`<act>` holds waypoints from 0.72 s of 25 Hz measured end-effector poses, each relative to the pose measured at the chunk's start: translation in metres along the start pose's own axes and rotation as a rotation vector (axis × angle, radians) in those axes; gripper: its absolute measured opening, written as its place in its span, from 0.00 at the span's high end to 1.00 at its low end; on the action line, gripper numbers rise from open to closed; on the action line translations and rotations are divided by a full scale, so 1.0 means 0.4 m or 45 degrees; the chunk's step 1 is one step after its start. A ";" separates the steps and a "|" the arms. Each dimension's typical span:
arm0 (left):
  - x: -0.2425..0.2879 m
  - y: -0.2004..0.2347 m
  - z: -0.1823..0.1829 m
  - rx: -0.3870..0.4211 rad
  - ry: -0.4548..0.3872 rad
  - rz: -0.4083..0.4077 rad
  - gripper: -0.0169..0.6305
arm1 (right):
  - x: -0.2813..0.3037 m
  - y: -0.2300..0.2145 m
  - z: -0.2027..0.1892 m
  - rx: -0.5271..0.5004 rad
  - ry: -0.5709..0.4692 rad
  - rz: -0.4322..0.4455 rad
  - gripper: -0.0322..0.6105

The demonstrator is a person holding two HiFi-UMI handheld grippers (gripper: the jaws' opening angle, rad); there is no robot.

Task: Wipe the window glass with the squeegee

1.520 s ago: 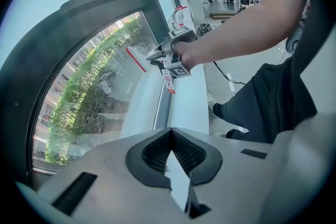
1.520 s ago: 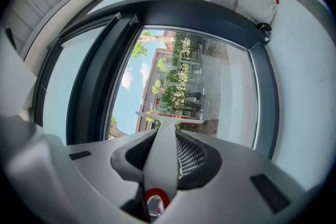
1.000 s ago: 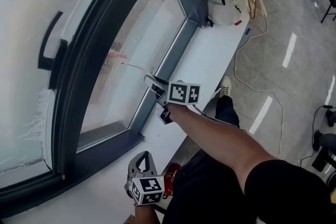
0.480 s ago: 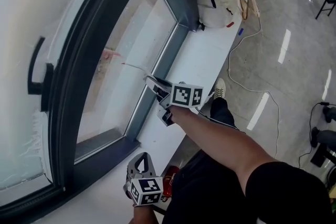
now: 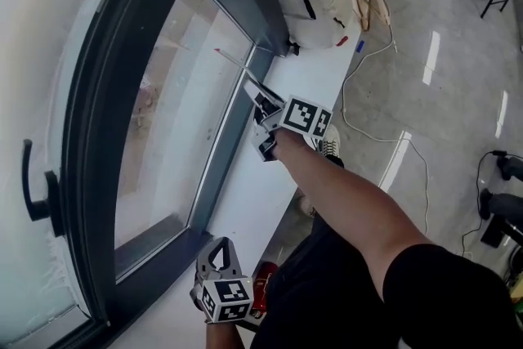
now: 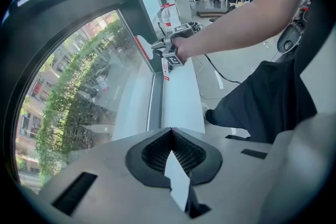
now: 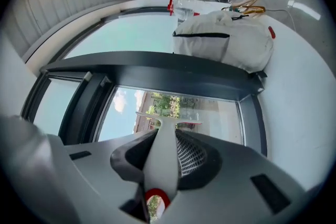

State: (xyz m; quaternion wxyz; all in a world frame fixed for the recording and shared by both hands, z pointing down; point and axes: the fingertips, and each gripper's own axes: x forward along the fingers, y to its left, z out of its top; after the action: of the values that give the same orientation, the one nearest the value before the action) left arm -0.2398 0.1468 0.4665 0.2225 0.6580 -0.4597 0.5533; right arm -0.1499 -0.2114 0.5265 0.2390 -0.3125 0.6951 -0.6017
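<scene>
A: "Grey-framed window glass (image 5: pixel 176 118) ahead. Where's the squeegee (image 7: pixel 161 149)?"

B: "Right gripper (image 5: pixel 263 109) clamps its handle, blade beyond the tips, near the glass. Likely light, stiff, soft-edged. Left gripper's (image 5: pixel 219 256) 2 jaws closed, empty."

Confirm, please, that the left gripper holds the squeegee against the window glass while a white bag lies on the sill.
Not quite: the right gripper holds the squeegee against the window glass, as the right gripper view shows. The white bag does lie on the sill.
</scene>
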 end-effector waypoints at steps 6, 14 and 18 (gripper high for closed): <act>0.031 0.031 0.076 0.005 0.022 -0.011 0.97 | 0.079 -0.077 0.154 -0.023 -0.090 -0.029 0.81; 0.075 0.056 0.129 -0.007 0.075 -0.015 0.97 | 0.176 -0.172 0.210 -0.046 -0.063 -0.050 0.81; 0.095 0.052 0.141 -0.011 0.097 -0.026 0.97 | 0.206 -0.194 0.218 -0.028 -0.058 -0.047 0.81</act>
State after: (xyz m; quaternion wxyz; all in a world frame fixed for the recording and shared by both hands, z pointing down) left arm -0.2295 0.0780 0.4810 0.2484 0.6401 -0.4466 0.5738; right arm -0.1336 -0.3371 0.5924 0.2404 -0.3415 0.6903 -0.5909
